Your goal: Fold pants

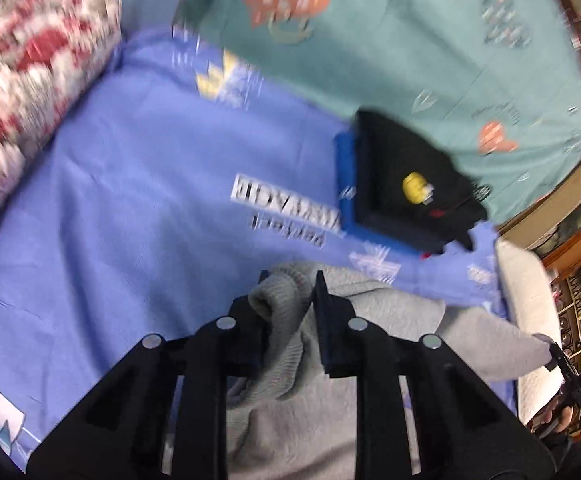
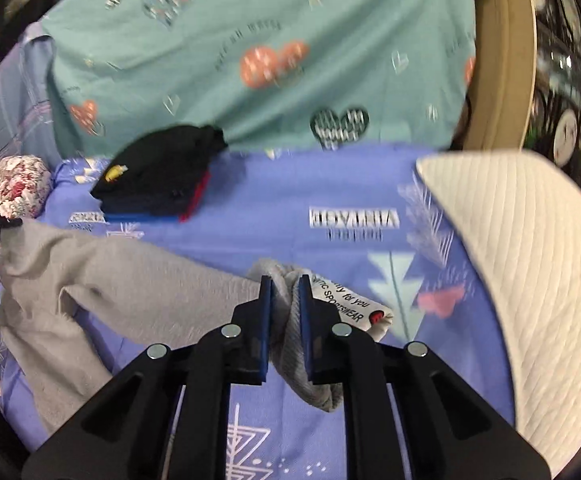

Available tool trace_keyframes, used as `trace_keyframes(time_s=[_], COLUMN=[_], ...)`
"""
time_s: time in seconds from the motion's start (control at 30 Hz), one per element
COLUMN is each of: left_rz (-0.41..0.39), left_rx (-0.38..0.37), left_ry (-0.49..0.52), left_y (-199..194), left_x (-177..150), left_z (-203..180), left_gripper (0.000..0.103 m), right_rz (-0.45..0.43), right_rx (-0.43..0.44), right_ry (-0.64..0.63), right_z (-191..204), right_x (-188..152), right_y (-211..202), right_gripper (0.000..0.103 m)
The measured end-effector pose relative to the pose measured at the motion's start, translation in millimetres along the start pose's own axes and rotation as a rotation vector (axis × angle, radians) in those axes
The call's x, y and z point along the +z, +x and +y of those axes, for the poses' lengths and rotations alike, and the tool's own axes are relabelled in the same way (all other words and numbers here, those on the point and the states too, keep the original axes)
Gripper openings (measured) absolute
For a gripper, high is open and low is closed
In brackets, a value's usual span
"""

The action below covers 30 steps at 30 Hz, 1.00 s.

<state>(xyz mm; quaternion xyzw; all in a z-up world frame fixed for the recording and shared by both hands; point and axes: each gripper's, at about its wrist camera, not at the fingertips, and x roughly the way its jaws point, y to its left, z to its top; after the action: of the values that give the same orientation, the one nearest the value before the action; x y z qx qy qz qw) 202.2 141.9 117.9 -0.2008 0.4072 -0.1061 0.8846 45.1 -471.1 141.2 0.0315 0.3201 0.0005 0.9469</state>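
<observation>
Grey knit pants (image 2: 102,280): ribbed waistband bunched between the blue-padded jaws of my right gripper (image 2: 284,280), which are pressed in on the fabric from both sides. A white sewn-in label (image 2: 354,306) with black print sticks out at 3 o'clock of the jaws. From that pinch the grey cloth runs out toward 9 o'clock, lifted off the bed and sagging in the middle, to the far edge of the right wrist view where a dark gripper tip meets it.

Left wrist view: my left gripper (image 1: 288,280) is clamped on a rolled grey cuff or hem of the same pants (image 1: 390,320); a fold of knit bulges up between the jaws. Cloth stretches away toward 3 o'clock, to the other gripper at the frame edge. Both views are smeared with motion blur.

Under the pants: a periwinkle-blue printed bedsheet (image 2: 274,184) with white lettering and tree shapes. At 10 o'clock in the right view, well apart from the pants, sits a folded stack of dark clothes (image 2: 158,176), black on top with a small yellow patch, blue and red layers at its base. Beyond it, a teal sheet with heart prints (image 2: 250,8). A red-and-white floral bolster pillow (image 1: 30,72) lies at 10 o'clock in the left view. A white quilted pillow (image 2: 530,260) fills 3 o'clock of the right view.
</observation>
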Motion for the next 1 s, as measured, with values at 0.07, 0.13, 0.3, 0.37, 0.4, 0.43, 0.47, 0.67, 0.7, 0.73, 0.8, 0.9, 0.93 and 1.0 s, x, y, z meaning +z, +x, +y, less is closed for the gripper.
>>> trace_keyframes(time_s=[0.07, 0.13, 0.3, 0.37, 0.4, 0.43, 0.47, 0.67, 0.7, 0.73, 0.8, 0.9, 0.93, 1.0], left_rz=[-0.029, 0.031, 0.155, 0.150, 0.146, 0.141, 0.136, 0.130, 0.132, 0.134, 0.138, 0.125, 0.104, 0.053], left_rx=[0.004, 0.054, 0.148, 0.146, 0.138, 0.132, 0.129, 0.141, 0.149, 0.152, 0.157, 0.156, 0.154, 0.141], left_ry=[-0.001, 0.008, -0.029, -0.058, -0.063, -0.064, -0.061, -0.012, -0.010, -0.012, -0.021, -0.026, -0.028, -0.030], left_y=[-14, -1, 36, 32, 29, 25, 22, 16, 18, 20, 23, 24, 22, 17], left_x=[-6, -17, -51, -55, -56, -54, -54, -53, -53, -53, -51, -46, -41, -29], left_z=[5, 16, 50, 60, 62, 62, 59, 41, 41, 42, 45, 47, 47, 43], left_gripper=[0.021, 0.021, 0.021, 0.021, 0.021, 0.021, 0.021, 0.021, 0.021, 0.021, 0.021, 0.021, 0.021, 0.021], right_rz=[0.038, 0.236, 0.443, 0.426, 0.418, 0.406, 0.398, 0.424, 0.449, 0.492, 0.586, 0.534, 0.479, 0.372], right_rx=[-0.029, -0.087, -0.122, -0.068, -0.046, -0.027, -0.014, 0.043, 0.040, 0.019, -0.006, 0.023, 0.028, 0.053], right_ry=[-0.025, -0.047, 0.083, 0.159, 0.188, 0.223, 0.251, 0.377, 0.379, 0.368, 0.360, 0.347, 0.331, 0.338], right_z=[-9, -23, -61, -71, -75, -79, -81, -78, -76, -71, -63, -55, -55, -59], right_x=[-9, -37, -103, -103, -101, -94, -90, -55, -54, -55, -60, -44, -34, -11], right_y=[6, 45, 88, 85, 84, 86, 86, 141, 153, 166, 191, 192, 185, 172], right_gripper=[0.017, 0.049, 0.051, 0.052, 0.052, 0.053, 0.056, 0.067, 0.067, 0.067, 0.056, 0.004, 0.003, 0.002])
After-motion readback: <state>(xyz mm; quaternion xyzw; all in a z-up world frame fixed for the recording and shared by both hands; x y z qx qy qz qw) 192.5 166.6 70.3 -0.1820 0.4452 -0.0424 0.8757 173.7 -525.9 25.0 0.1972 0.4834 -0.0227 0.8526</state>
